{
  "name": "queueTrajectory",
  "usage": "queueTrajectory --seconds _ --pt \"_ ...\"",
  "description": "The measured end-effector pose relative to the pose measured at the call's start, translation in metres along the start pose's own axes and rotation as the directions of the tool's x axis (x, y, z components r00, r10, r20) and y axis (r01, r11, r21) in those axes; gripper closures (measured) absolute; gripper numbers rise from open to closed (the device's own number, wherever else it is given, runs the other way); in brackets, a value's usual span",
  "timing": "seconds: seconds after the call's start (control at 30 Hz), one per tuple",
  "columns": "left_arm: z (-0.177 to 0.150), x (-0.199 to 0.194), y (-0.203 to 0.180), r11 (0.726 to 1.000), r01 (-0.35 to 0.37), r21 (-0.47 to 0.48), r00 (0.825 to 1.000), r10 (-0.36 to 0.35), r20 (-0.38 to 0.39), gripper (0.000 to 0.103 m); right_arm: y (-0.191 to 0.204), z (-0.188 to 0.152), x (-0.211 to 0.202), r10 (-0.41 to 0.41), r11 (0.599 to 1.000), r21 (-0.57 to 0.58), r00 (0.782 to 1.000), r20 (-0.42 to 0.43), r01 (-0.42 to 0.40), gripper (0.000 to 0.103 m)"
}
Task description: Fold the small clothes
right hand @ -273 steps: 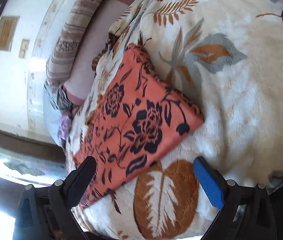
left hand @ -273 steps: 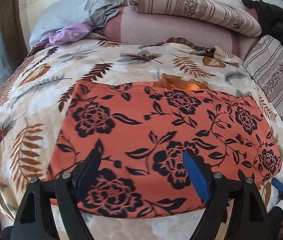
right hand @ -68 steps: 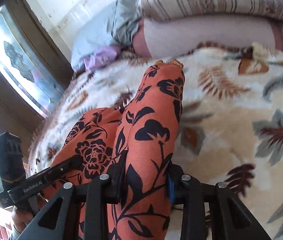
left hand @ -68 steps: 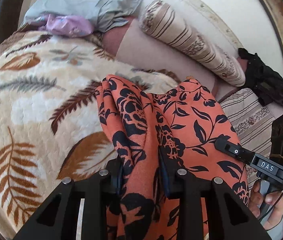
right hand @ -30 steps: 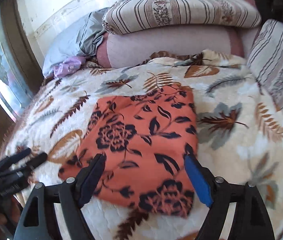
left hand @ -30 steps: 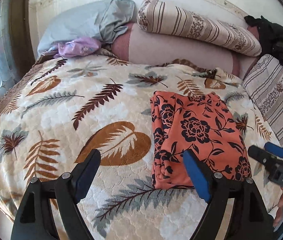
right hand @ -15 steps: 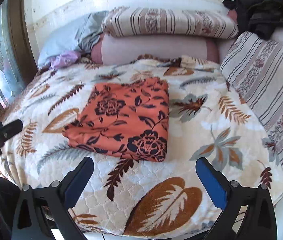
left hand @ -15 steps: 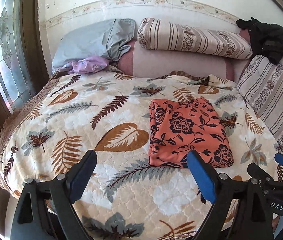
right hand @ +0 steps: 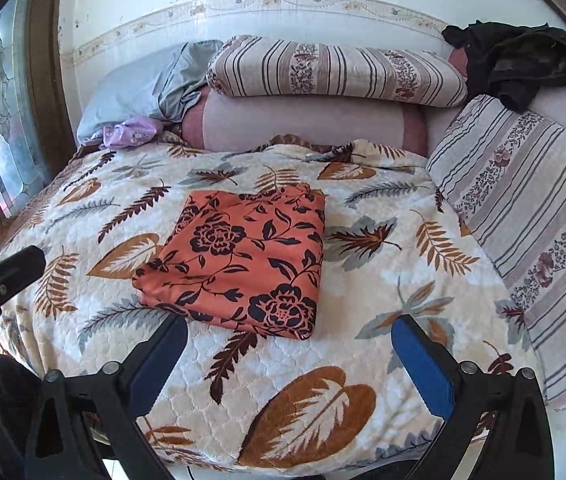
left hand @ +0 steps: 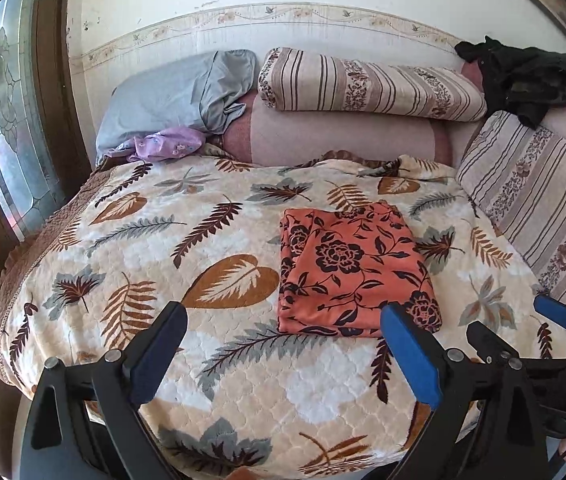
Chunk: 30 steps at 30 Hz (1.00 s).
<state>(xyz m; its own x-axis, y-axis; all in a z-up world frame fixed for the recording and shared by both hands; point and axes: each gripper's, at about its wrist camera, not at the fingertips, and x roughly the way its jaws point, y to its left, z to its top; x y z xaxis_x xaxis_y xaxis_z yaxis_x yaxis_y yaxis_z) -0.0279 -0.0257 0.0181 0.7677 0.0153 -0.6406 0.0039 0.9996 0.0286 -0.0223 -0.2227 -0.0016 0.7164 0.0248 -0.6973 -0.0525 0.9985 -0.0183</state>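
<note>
Left wrist view, tongs [left hand: 283, 350] spread, level

A folded orange cloth with black flower print [right hand: 243, 260] lies flat on the bed's cream leaf-patterned quilted blanket [right hand: 383, 272], beyond the wide-open right claw [right hand: 289, 364], with the left claw [right hand: 3, 268] at the frame's left edge.

Left gripper [left hand: 283, 356] showing black angular frames, silver round screws at the pivots, blue pads [left hand: 411, 356] lining the fingers. Right gripper [right hand: 289, 364] looking identical: black arms, silver screws, blue pads [right hand: 423, 368].
</note>
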Motion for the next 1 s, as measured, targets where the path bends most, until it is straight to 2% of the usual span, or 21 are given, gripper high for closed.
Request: queueTrajectory --seconds 0.1,0.5,0.63,1.0 --pt "-0.002 0.008 -0.003 0.999 -0.031 0.021 0.999 0.031 -0.013 0.006 0.005 0.000 0.007 0.005 1.000 -0.013 1.000 -0.017 -0.005 0.000" --pt "0.004 0.030 -0.003 1.000 -0.001 -0.013 0.999 0.001 -0.035 0.006 0.010 0.016 0.021 0.001 0.999 -0.036 1.000 -0.028 -0.002 0.000" --pt "0.006 0.041 -0.006 1.000 -0.003 0.001 0.999 0.003 -0.049 0.006 0.012 0.020 0.030 0.000 0.999 -0.042 0.999 -0.036 -0.001 0.000" --pt "0.021 0.059 -0.011 1.000 0.002 0.008 1.000 -0.002 -0.019 0.006 0.015 0.032 0.053 0.000 0.999 -0.050 0.998 -0.057 -0.003 0.000"
